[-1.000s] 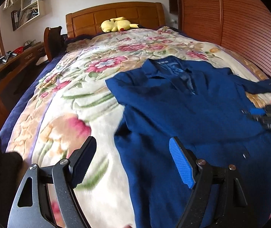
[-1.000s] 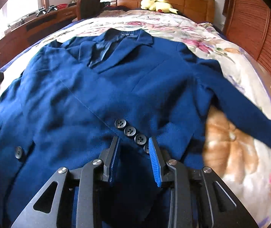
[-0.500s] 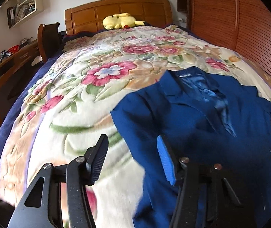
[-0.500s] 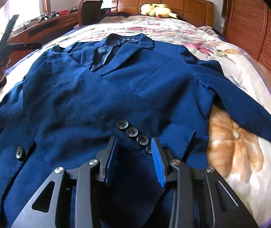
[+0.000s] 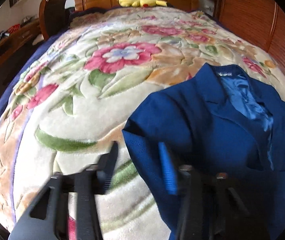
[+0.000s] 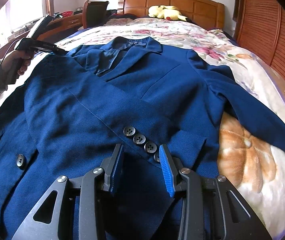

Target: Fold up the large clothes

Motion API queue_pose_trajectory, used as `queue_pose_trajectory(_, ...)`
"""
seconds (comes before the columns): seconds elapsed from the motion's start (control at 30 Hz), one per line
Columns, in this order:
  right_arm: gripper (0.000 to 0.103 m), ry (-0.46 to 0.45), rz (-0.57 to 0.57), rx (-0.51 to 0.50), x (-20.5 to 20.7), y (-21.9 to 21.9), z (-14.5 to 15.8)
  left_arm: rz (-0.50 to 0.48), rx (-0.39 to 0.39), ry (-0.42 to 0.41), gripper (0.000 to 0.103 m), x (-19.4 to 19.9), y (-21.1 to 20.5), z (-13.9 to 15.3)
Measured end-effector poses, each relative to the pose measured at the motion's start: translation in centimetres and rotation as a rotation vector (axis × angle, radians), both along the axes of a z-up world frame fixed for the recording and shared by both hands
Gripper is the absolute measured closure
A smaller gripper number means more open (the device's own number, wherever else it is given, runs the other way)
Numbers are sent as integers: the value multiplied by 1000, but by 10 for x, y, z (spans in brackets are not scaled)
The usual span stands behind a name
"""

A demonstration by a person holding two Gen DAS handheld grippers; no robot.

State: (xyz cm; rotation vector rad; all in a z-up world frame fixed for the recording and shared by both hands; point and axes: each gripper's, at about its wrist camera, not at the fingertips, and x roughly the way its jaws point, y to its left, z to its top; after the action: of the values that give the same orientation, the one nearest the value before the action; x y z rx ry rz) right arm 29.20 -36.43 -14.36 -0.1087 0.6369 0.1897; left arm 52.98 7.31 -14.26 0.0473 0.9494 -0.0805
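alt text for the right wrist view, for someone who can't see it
A navy blue blazer lies face up on a floral blanket, one sleeve folded across its front. The right gripper, jaws apart, hovers at the sleeve cuff buttons; the left gripper reaches the far shoulder.

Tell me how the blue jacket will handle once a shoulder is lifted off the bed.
The blue jacket will likely sag and drape, not hold its shape: one sleeve already lies folded loosely across the front. Its satin lining looks slick, so layers may slide over each other. The fuzzy floral blanket beneath probably drags on the cloth when pulled.
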Motion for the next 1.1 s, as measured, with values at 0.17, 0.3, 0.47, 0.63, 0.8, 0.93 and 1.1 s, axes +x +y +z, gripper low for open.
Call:
queue_pose_trajectory(0.17,65,-6,2,-3,-2,1,0,-40,7,2,98,5,-10,2)
queue_pose_trajectory(0.3,65,-11,4,-3,-3,0,1,-62,57,-60,99,10,-24,21)
queue_pose_trajectory(0.47,65,-41,-38,-1,-7,-4,3,-70,132,-156,100,23,-47,52)
queue_pose_trajectory(0.63,65,-44,-40,28,-9,-8,3,-47,140,-180,100,27,-56,63)
queue_pose_trajectory(0.8,65,-39,-33,12,-7,-5,2,-94,69,-170,72,-2,-48,68)
queue_pose_trajectory(0.93,65,-31,-31,15,-5,-6,2,-122,66,-162,64,-41,-39,65)
queue_pose_trajectory(1.1,65,-27,-31,12,-3,-6,2,-151,62,-95,49,-80,-34,45)
